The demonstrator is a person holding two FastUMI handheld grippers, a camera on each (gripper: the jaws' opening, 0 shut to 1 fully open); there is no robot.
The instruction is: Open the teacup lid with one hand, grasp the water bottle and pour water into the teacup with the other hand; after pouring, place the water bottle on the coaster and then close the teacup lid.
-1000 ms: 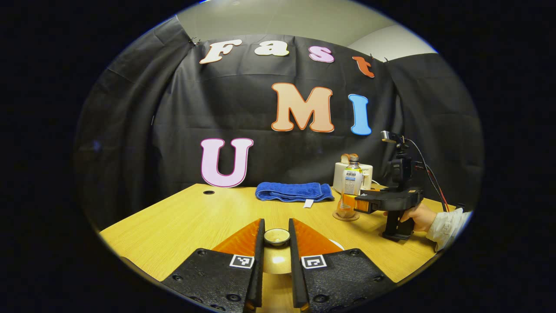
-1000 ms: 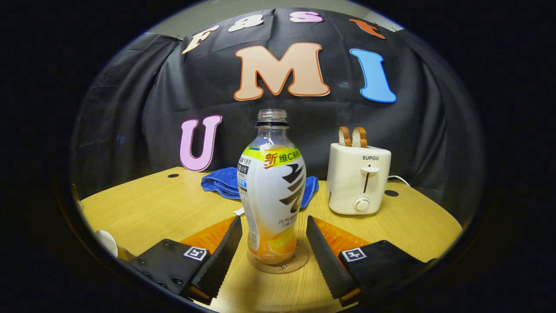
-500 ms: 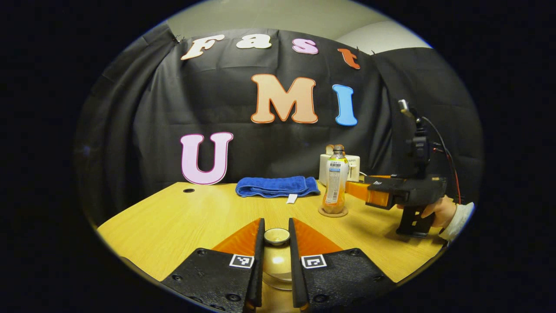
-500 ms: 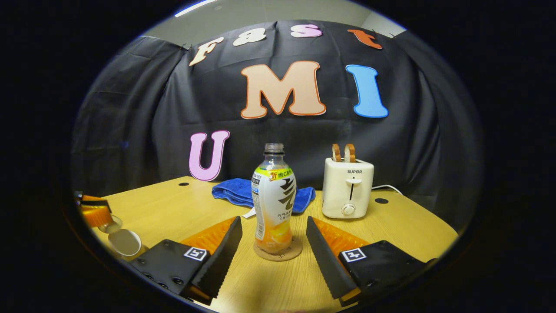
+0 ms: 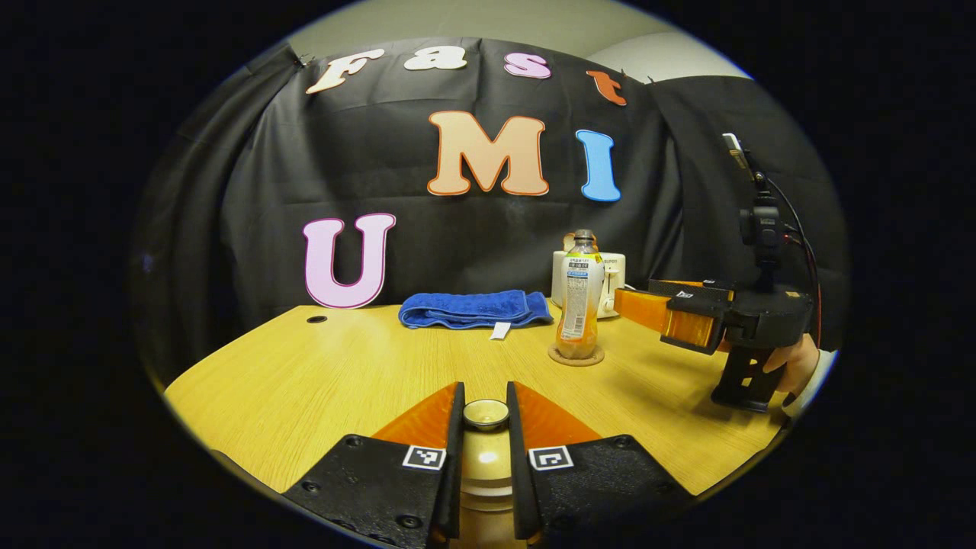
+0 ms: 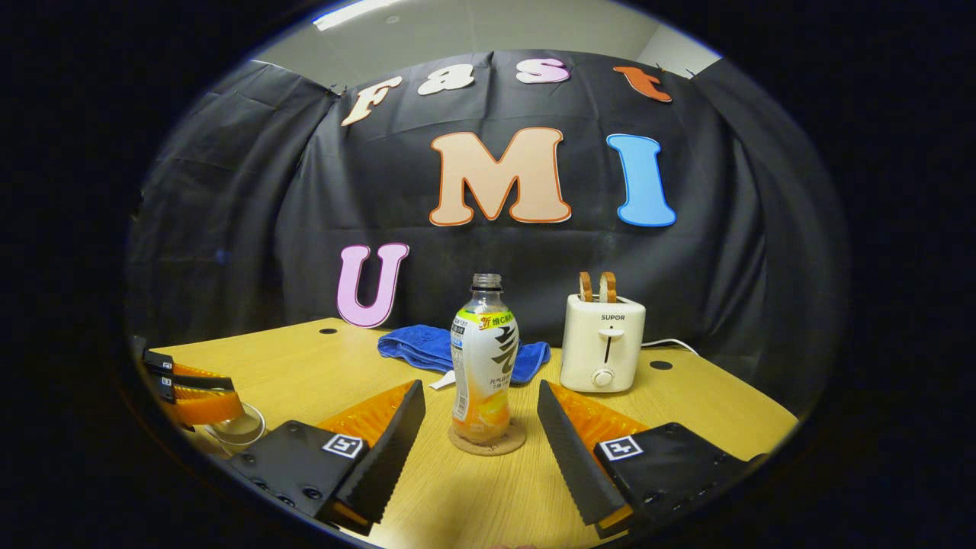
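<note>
Teacup lid (image 5: 486, 414): clamped in your left gripper (image 5: 485, 415).
Water bottle (image 6: 485, 358): upright on coaster (image 6: 486, 441).
Right gripper (image 6: 480, 415): your fingers spread, level, short of bottle.

The left gripper view is looking low along the counter (image 5: 320, 374) toward the back wall, close over its own claw (image 5: 486, 450). The right gripper view is facing the same wall from farther right, near the water bottle (image 6: 485, 358). Both are sharing the bottle, blue towel (image 5: 473, 308) and toaster (image 6: 601, 352).
</note>
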